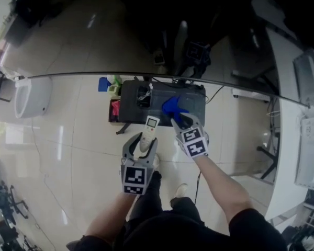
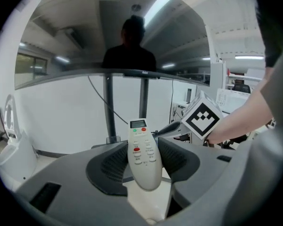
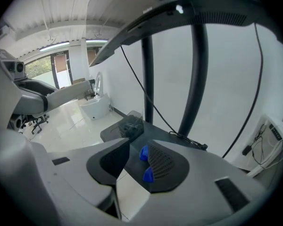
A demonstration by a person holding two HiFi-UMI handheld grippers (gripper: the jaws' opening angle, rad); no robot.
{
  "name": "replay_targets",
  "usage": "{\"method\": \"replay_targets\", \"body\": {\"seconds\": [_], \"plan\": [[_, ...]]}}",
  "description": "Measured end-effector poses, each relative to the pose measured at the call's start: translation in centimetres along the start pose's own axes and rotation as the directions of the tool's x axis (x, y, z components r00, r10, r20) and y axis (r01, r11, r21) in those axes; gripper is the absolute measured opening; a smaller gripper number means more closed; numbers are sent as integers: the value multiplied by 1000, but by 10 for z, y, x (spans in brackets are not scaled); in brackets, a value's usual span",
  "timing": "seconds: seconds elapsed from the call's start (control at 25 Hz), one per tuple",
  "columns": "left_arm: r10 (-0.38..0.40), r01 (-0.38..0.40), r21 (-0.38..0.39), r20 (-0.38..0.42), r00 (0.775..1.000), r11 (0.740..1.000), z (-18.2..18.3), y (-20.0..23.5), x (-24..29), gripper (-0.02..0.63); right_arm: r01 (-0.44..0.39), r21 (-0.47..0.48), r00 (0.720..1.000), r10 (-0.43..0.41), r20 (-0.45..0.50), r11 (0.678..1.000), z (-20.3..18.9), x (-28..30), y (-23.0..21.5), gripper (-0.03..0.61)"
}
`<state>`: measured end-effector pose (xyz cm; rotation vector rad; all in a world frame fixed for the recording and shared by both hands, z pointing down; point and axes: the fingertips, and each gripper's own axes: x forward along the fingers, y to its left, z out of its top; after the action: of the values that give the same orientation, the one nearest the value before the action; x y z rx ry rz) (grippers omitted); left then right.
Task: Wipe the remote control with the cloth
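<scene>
The white remote control (image 1: 149, 132) (image 2: 144, 154) stands upright between the pads of my left gripper (image 1: 141, 141) (image 2: 144, 168), which is shut on its lower half, buttons facing the camera. The blue cloth (image 1: 172, 106) lies bunched on the low black table (image 1: 130, 109). My right gripper (image 1: 180, 121) (image 3: 133, 163) reaches down to the cloth's near edge. In the right gripper view its jaws stand apart, with small folds of the blue cloth (image 3: 144, 154) lying against the right pad only, not squeezed from both sides.
A clear box of cables (image 1: 143, 94) (image 3: 130, 125) sits on the black table. Red, blue and green items (image 1: 114, 109) lie by its left side. A white bin (image 1: 31, 95) stands at the left, a white desk (image 1: 288, 119) at the right, on a glossy tiled floor.
</scene>
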<state>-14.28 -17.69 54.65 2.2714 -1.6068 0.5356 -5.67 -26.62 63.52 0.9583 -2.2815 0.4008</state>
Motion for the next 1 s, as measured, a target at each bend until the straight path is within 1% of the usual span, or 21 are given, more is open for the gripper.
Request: {"method": "replay_targets", "body": {"seconds": [0.12,0.16,0.2,0.32,0.44,0.56,0.68,0.84,0.96,1.0], "plan": [[10,-11,20,54,998,1000,22,-22,-26,206,8,-38,1000,-8,13,999,2,-18,0,125],[15,-16,18,66,998,1000,26,-28,-34,207,11,-61,1000,-10,6,998,-1,-17,-1,135],[20,-22,15,73,997,1000,28,-34,-40,206,10,-86,1000,-11,-9,996,-6,-12,-3,165],[33,-36,35,81,996,999,27,-43,-48,206,-9,-145,996,-5,-92,989,-31,24,-14,211],[36,-42,68,87,996,997,22,-39,-46,206,-28,-200,983,-8,-181,979,-58,71,-24,244],[46,-52,72,79,996,996,17,-29,-41,206,-27,-237,974,-28,-226,971,-71,110,-36,245],[50,-55,70,73,996,996,16,-19,-34,206,-16,-242,961,-52,-271,970,-79,137,-52,245],[46,-51,78,70,997,996,18,-14,-24,206,-49,-225,948,-26,-318,973,-87,149,-56,244],[44,-49,72,57,997,996,16,-12,-19,206,-68,-221,942,-10,-335,973,-90,151,-55,243],[45,-49,72,55,997,996,16,-12,-18,206,-71,-219,944,-5,-330,973,-89,150,-54,191]]}}
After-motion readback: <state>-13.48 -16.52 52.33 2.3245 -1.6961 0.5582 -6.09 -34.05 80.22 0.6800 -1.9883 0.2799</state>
